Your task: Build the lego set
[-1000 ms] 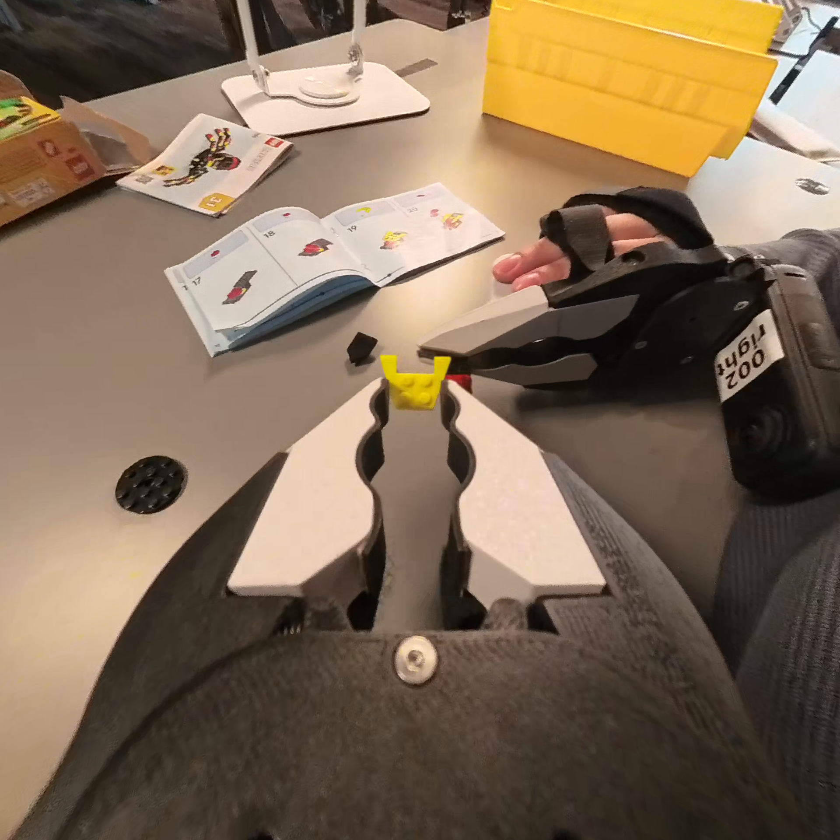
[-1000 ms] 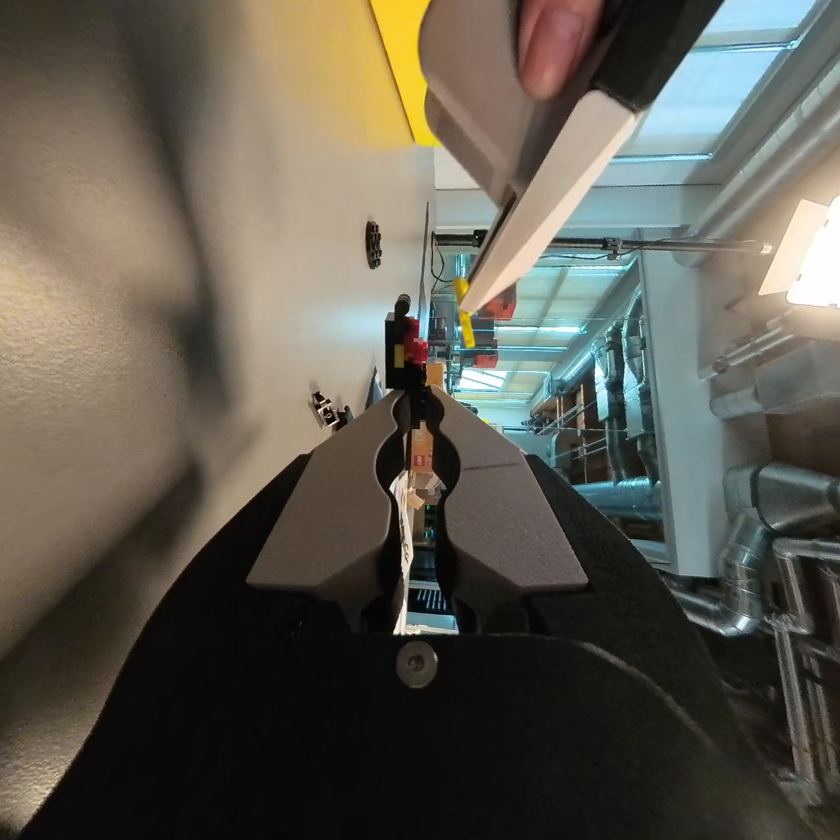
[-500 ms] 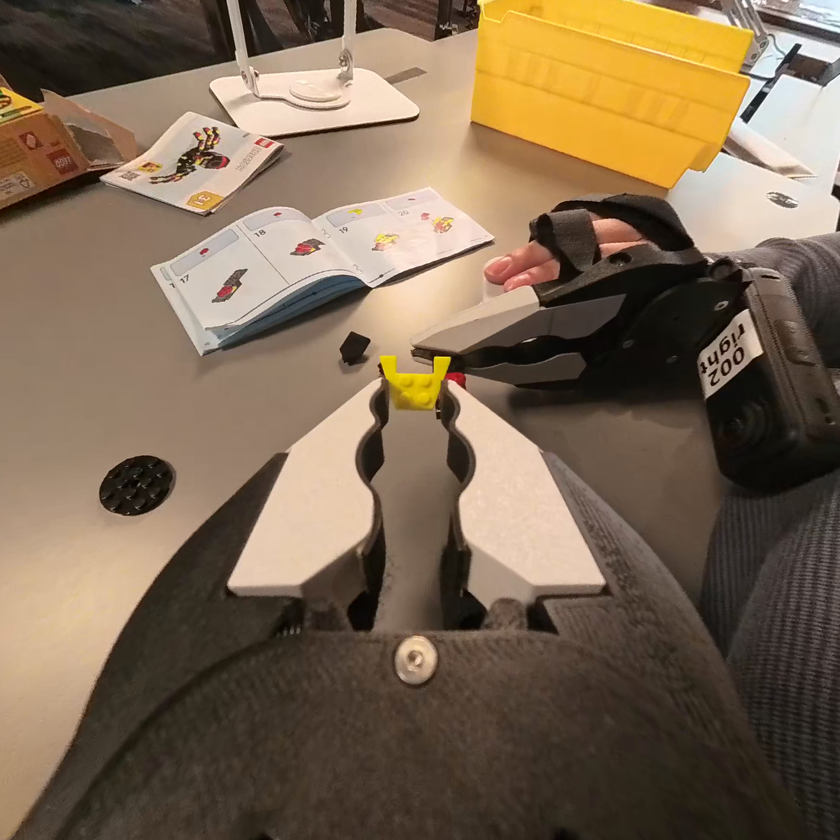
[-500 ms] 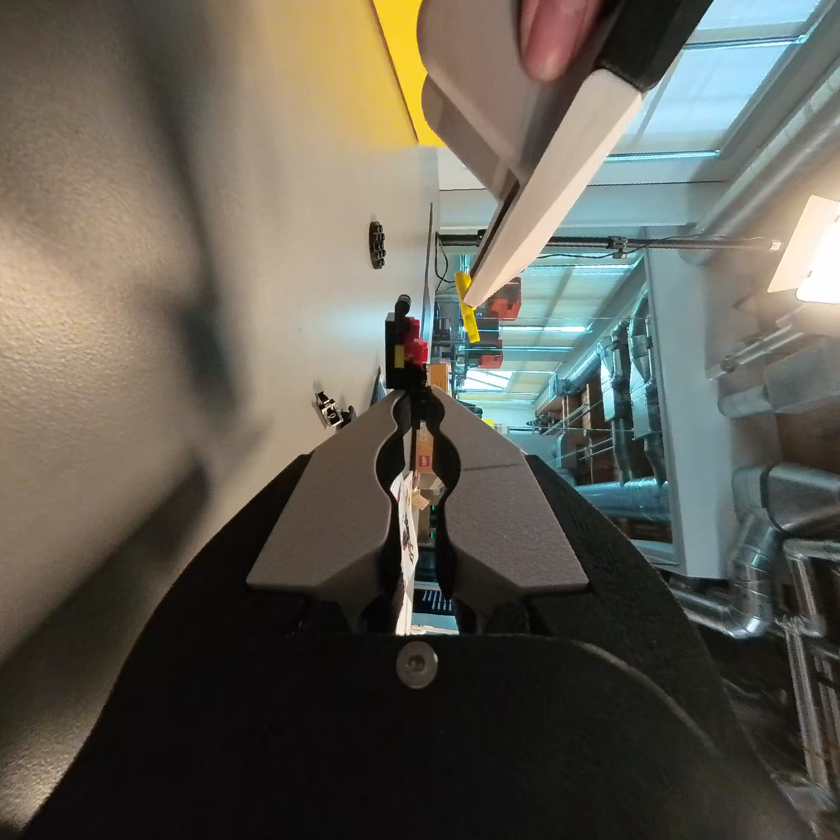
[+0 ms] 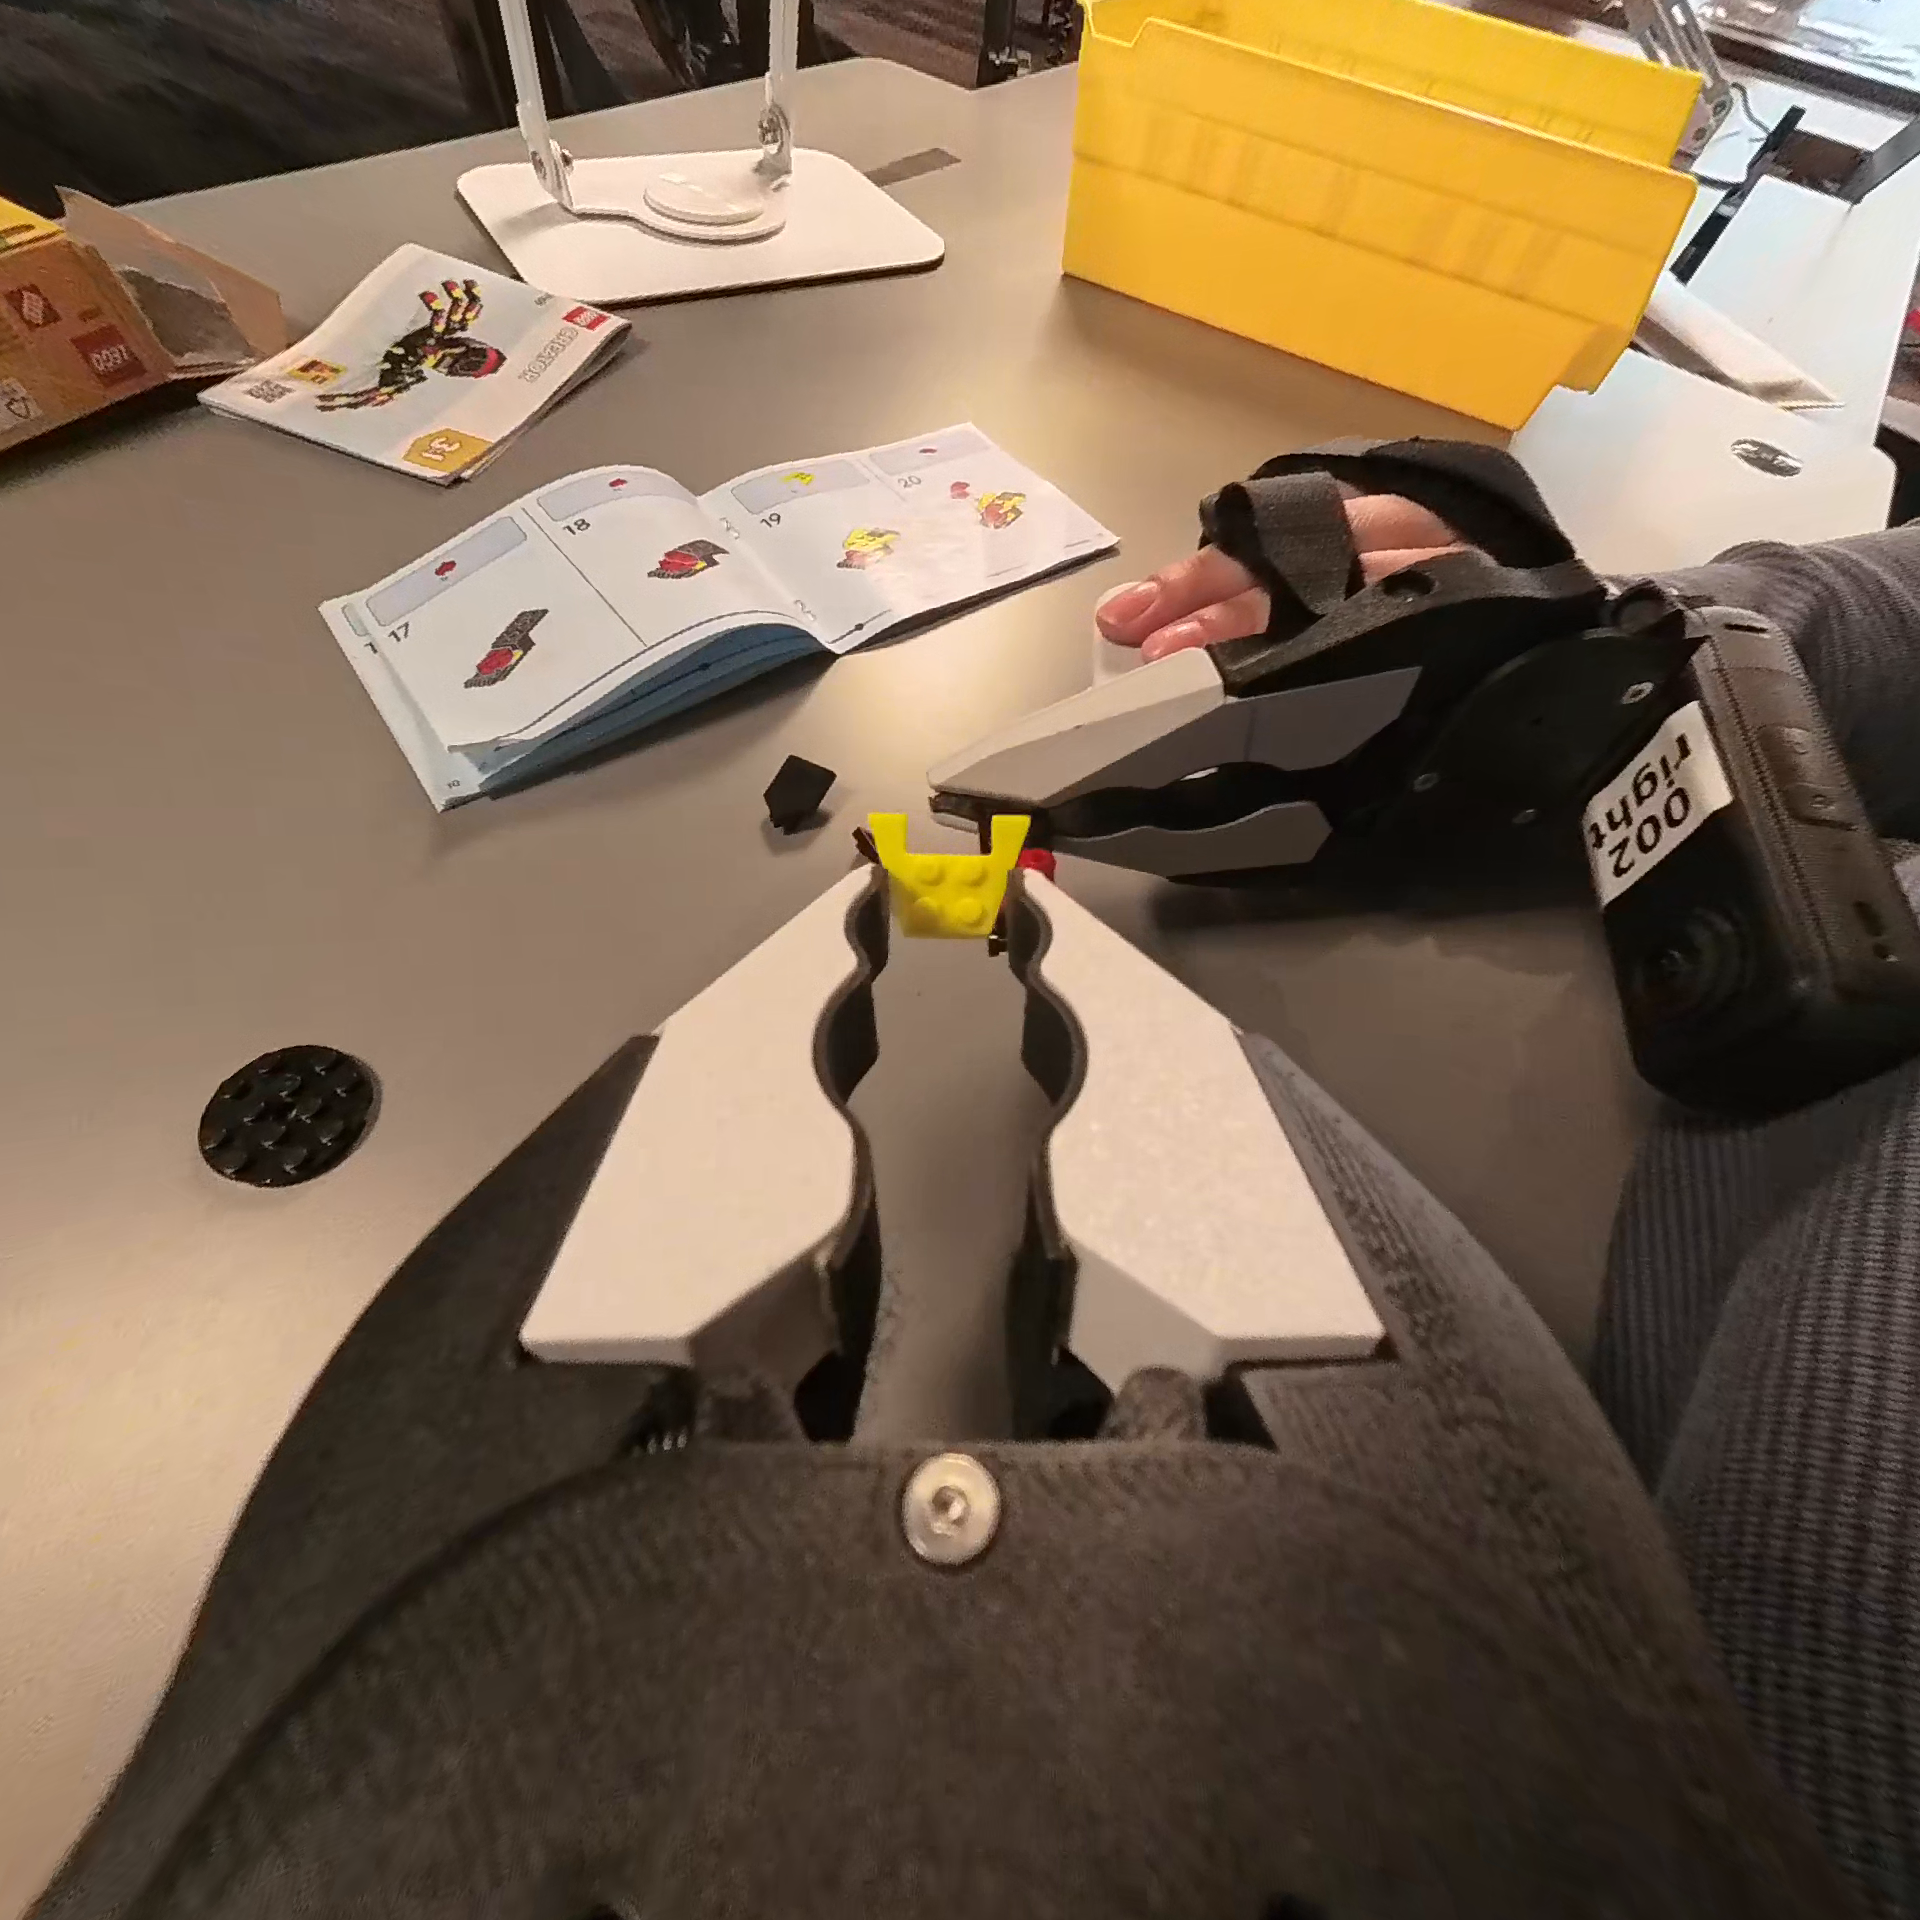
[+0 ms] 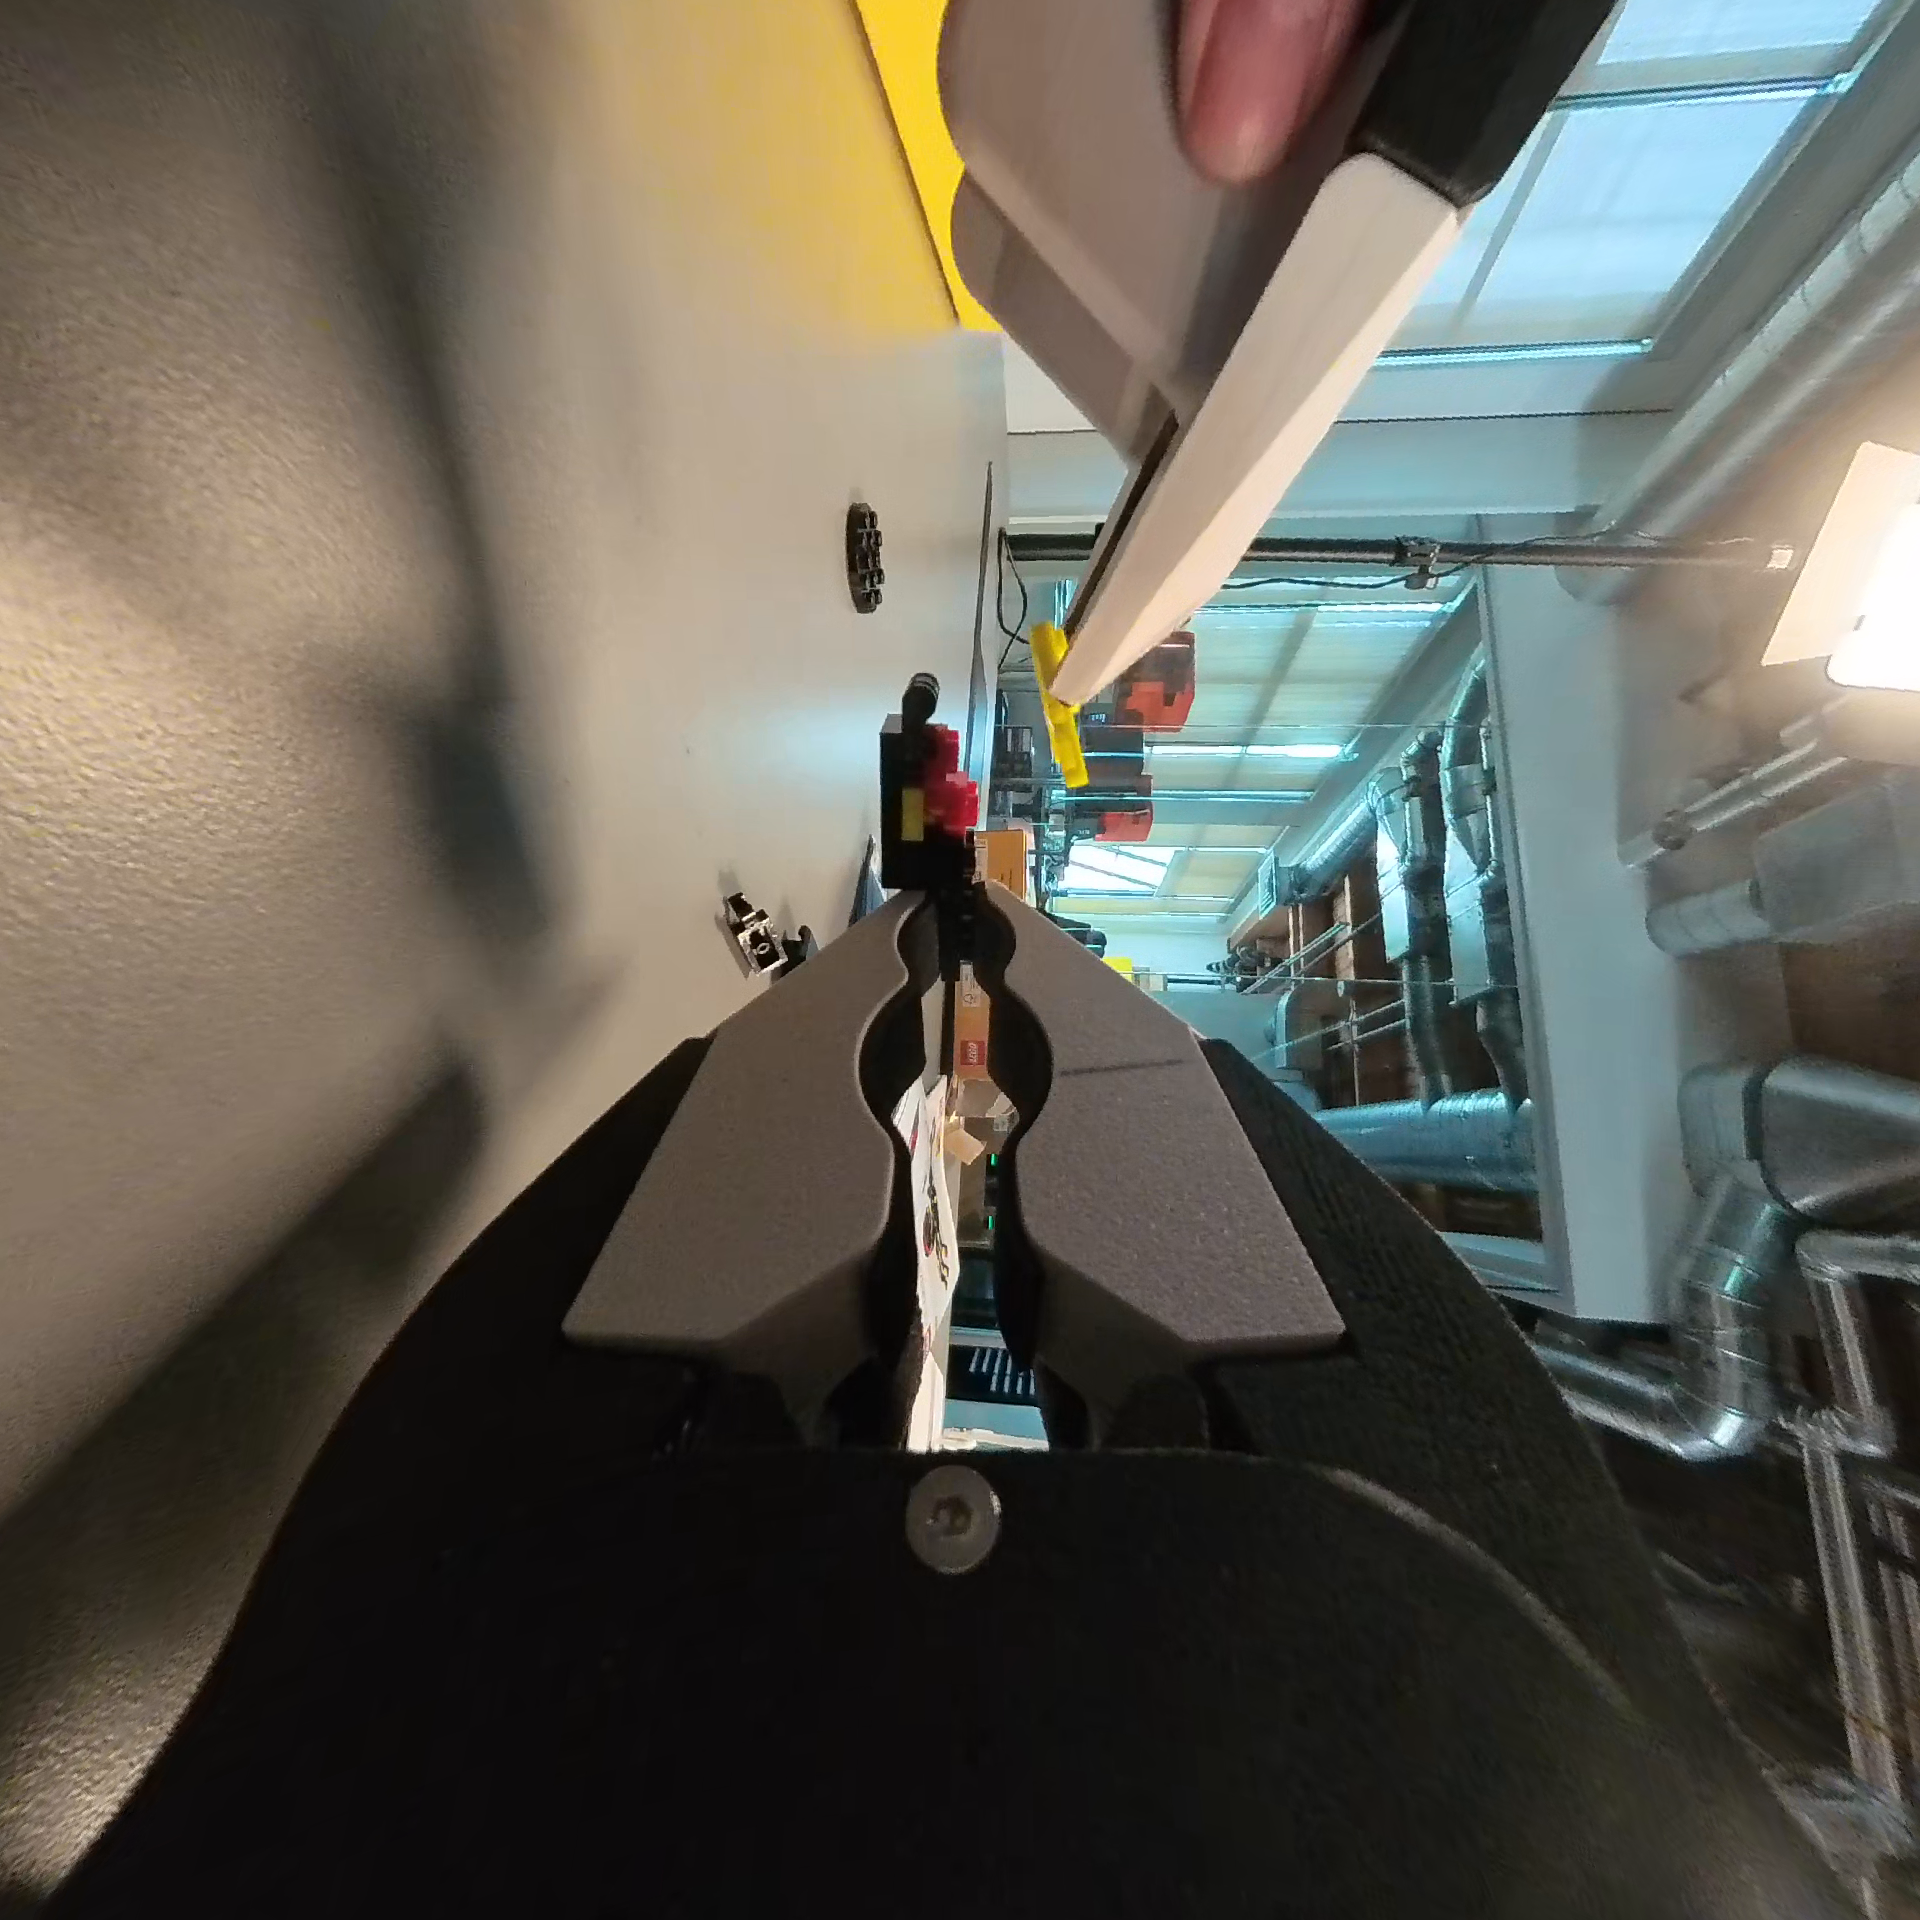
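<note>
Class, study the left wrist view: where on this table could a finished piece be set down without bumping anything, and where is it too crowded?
Bare table lies between the open booklet and the round black plate. Crowded: around the yellow plate in the left gripper, near the right gripper and small black piece.

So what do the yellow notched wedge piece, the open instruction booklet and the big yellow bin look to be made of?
The yellow notched wedge piece, clamped in the left gripper, looks like glossy moulded plastic: crisp studs, even colour. The open instruction booklet looks like thin coated paper: curling printed pages with a soft sheen. The big yellow bin appears to be rigid, slightly matte plastic, with ribbed walls.
</note>
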The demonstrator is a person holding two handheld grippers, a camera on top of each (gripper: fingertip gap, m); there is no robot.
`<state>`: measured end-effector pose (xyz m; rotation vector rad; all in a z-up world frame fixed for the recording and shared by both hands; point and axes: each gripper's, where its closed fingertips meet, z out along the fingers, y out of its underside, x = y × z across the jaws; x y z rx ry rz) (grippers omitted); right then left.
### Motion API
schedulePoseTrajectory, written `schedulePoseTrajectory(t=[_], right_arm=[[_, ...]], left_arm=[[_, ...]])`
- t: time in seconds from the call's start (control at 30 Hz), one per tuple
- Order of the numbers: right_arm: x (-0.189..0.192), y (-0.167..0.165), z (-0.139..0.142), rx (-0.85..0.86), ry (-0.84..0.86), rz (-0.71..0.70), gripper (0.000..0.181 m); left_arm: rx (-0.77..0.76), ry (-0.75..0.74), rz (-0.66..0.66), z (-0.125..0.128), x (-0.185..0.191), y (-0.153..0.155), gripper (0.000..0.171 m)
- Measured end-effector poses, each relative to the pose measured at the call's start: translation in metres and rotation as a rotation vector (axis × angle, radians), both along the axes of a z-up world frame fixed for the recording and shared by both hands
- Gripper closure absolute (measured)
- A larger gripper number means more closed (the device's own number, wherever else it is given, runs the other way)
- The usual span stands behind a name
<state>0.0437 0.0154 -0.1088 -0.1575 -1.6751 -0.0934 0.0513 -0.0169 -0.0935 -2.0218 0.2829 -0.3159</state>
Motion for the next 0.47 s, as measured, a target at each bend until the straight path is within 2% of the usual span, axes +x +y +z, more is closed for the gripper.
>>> schedulePoseTrajectory(t=[0.47], right_arm=[[0.0, 0.0, 0.0, 0.001, 0.004, 0.0, 0.179]], left_arm=[[-0.053, -0.005, -0.063, -0.005, 0.016, 0.0, 0.15]])
